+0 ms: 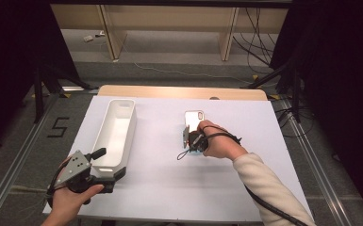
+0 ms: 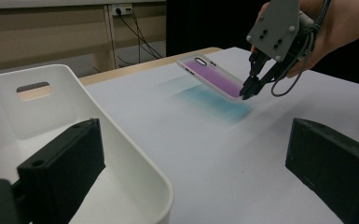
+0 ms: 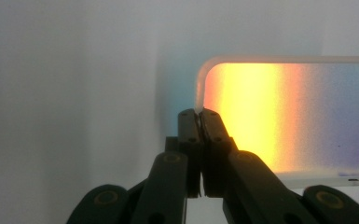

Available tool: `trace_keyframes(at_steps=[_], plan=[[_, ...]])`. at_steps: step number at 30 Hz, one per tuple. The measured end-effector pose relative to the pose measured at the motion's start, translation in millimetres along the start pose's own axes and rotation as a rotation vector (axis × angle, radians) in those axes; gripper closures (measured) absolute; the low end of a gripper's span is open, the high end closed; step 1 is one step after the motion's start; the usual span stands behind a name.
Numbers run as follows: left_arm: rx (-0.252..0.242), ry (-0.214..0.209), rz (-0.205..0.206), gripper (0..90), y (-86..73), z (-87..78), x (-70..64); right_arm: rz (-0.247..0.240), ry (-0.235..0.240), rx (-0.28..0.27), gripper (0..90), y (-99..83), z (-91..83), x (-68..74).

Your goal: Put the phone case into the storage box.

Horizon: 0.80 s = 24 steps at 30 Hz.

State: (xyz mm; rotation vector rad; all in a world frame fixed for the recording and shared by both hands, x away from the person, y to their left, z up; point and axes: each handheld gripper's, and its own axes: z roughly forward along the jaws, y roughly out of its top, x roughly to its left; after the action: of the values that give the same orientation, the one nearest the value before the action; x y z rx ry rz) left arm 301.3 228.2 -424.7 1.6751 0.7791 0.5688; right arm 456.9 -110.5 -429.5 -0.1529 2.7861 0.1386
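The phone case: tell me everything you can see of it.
The phone case is a thin rounded rectangle with a pale, translucent-looking rim and an iridescent back that reads purple in the left gripper view and yellow to pink in the right gripper view. A camera cutout sits at its far end. It is tilted, lifted above the white table sheet, to the right of the white bin. The right gripper pinches its near rim between shut fingers.

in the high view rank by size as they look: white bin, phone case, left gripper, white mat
1. White mat, largest by far.
2. White bin.
3. Left gripper, though it sits nearer the camera, so its true size against the bin is unsure.
4. Phone case, partly hidden by the right gripper.
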Motion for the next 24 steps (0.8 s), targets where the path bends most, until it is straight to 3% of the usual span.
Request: trace_keyframes(at_steps=[5, 7, 8, 9, 13, 20, 24], plan=[[0.002, -0.002, 0.004, 4.2, 10.2, 9.7, 0.8, -0.001, -0.025, -0.002, 89.0, -0.3, -6.2, 5.7], [0.007, -0.002, 0.000, 4.4, 15.0, 15.4, 0.2, 0.033, -0.027, -0.003, 89.0, -0.6, -10.2, 11.5], [0.008, -0.008, -0.001, 4.5, 17.2, 18.5, 0.0, 0.031, -0.032, -0.003, 89.0, -0.4, -11.9, 12.4], [0.018, -0.008, 0.003, 4.6, 19.5, 21.4, -0.2, -0.005, -0.047, -0.010, 89.0, -0.5, -13.4, 11.3], [0.036, -0.008, -0.005, 5.3, 29.1, 37.0, -2.8, 0.022, -0.058, -0.011, 89.0, 0.3, -19.7, 17.5], [0.048, -0.026, 0.003, 5.6, 40.9, 58.2, -5.7, -0.010, -0.087, -0.022, 89.0, 1.3, -29.5, 23.3], [0.056, -0.026, 0.003, 6.2, 45.1, 68.3, -6.3, 0.007, -0.096, -0.020, 89.0, 3.3, -35.1, 29.3]])
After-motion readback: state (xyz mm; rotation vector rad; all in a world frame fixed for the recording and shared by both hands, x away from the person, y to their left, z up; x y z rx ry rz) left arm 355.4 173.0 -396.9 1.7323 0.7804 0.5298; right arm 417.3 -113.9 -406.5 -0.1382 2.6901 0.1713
